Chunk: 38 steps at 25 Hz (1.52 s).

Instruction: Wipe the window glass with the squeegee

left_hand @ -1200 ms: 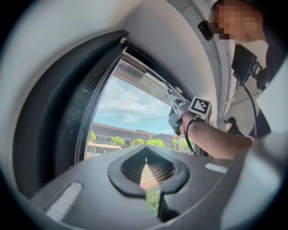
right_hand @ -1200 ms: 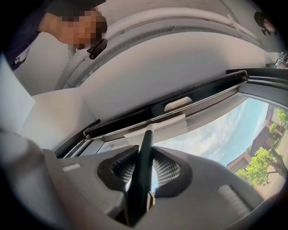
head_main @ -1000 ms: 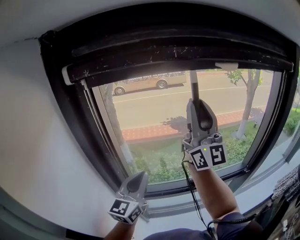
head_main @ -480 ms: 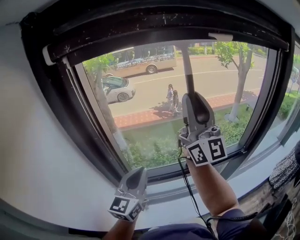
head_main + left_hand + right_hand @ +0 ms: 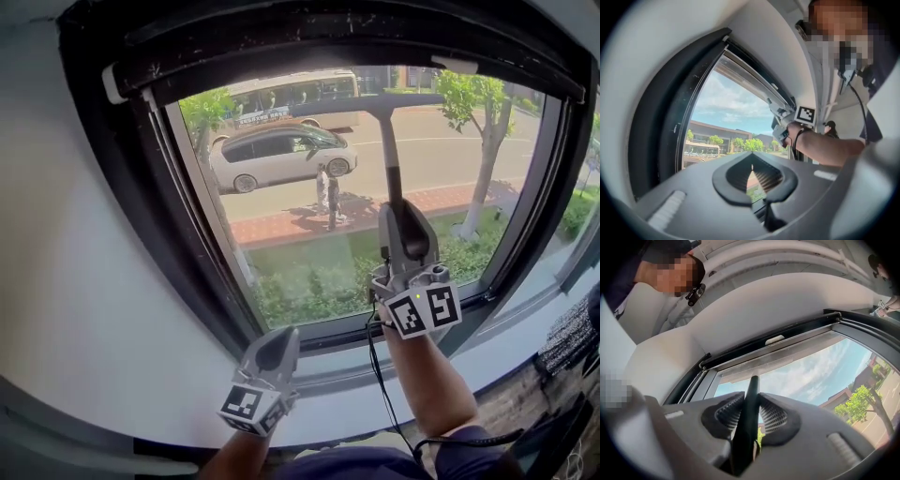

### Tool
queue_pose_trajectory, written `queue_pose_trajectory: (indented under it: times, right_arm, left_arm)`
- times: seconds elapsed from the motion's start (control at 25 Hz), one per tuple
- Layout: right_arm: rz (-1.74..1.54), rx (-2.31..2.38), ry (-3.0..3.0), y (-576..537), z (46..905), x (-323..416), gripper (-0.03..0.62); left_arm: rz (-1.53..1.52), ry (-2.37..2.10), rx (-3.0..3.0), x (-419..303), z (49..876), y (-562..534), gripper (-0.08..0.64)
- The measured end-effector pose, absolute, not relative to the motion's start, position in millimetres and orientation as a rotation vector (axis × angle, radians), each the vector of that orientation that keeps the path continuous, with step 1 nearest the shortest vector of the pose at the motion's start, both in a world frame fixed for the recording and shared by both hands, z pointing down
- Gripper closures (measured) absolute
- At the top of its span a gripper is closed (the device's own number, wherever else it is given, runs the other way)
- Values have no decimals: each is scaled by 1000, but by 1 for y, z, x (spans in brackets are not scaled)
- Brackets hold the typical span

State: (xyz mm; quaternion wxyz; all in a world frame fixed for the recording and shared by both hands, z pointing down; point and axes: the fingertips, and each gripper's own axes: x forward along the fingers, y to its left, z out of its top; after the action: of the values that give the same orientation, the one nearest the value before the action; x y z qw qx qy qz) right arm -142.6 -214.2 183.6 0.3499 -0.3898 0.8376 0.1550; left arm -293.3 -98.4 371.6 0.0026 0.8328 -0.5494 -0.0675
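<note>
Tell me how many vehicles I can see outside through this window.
2. A white car is on the road left of the squeegee handle, and a bus is beyond it, higher in the head view. The window frame may hide others.

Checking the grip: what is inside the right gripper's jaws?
The squeegee handle is clamped there by the right gripper. Its lower end is hidden within the gripper body.
</note>
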Motion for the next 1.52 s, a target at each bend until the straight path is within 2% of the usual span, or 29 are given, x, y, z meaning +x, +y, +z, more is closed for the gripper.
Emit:
queue_pose_trajectory:
  times: [1.52]
  right_arm:
    - [227, -1101, 2287, -191, 315, -139, 489]
  left_arm:
    - [-95, -1615, 2623, -266, 405, -81, 557]
